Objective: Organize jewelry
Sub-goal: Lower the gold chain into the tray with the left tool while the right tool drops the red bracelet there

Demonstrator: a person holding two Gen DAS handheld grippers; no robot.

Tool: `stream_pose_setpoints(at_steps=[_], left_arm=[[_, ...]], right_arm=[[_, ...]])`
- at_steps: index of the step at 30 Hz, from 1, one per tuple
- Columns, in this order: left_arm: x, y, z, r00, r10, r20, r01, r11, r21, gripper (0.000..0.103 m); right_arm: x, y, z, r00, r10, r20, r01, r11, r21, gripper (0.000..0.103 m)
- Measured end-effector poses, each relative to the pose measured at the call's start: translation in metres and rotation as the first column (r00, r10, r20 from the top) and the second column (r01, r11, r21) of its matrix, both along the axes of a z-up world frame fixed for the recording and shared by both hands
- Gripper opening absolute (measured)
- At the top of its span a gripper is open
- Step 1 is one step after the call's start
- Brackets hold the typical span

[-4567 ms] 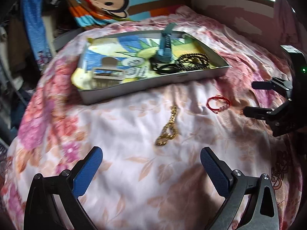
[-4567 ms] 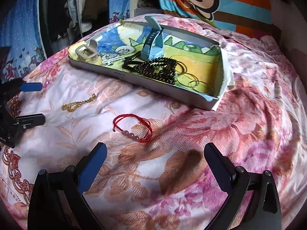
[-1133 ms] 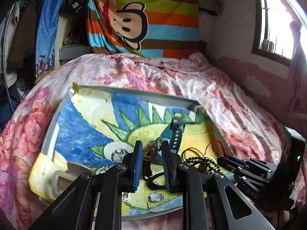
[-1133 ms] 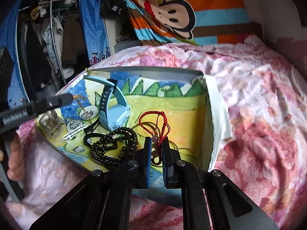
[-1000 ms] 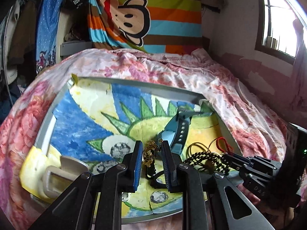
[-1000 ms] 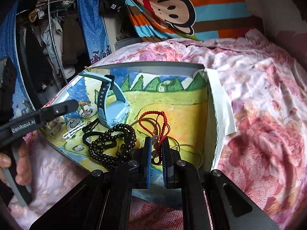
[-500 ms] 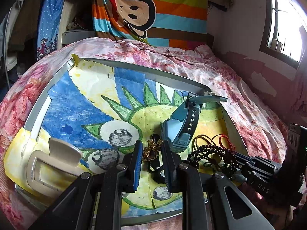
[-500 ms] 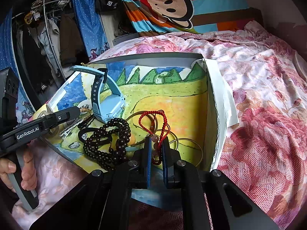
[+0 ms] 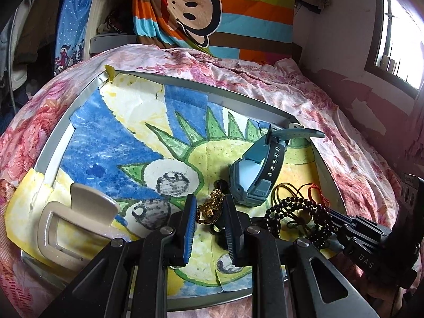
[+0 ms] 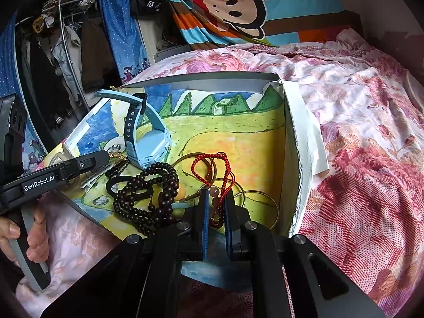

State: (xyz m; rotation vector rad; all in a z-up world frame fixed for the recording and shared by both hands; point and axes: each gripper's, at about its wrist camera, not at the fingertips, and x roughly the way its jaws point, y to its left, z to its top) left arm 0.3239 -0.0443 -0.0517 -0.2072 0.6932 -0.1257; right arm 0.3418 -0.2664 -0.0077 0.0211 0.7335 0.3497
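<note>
A grey tray (image 9: 61,137) lined with a painted drawing lies on the bed; it also shows in the right wrist view (image 10: 291,143). My left gripper (image 9: 210,209) is shut on a gold chain (image 9: 209,209), held low over the tray's near middle. My right gripper (image 10: 215,206) is shut on a red cord bracelet (image 10: 212,167) with beads, low over the tray's right part. In the tray lie a blue watch (image 9: 257,175), a dark bead bracelet (image 10: 151,193) and thin gold bangles (image 10: 254,201).
A beige hair claw (image 9: 71,220) lies in the tray's near left corner. A floral pink bedspread (image 10: 371,159) surrounds the tray. A monkey-print striped blanket (image 9: 212,13) hangs behind. Clothes hang on a rack (image 10: 66,39) at the left.
Both grippers have moved forward and lower into the tray with their jewelry still held. Several seconds ago both were open over the bedspread with the chain and bracelet lying there.
</note>
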Motion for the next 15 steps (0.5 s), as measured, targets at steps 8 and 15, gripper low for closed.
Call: stream_pose_setpoints(at_steps=[8,15], left_arm=[[0.001,0.000,0.001,1.000,0.007,-0.008,-0.007,1.000,0.009,0.027],[-0.005,0.011,0.011,0.999,0.036,0.039,-0.033,0.996,-0.084,0.066]], right_arm=[[0.000,0.000,0.000,1.000,0.000,-0.003,0.000,1.000,-0.006,0.015],[-0.002,0.004,0.001,1.000,0.007,0.001,-0.007,1.000,-0.023,0.020]])
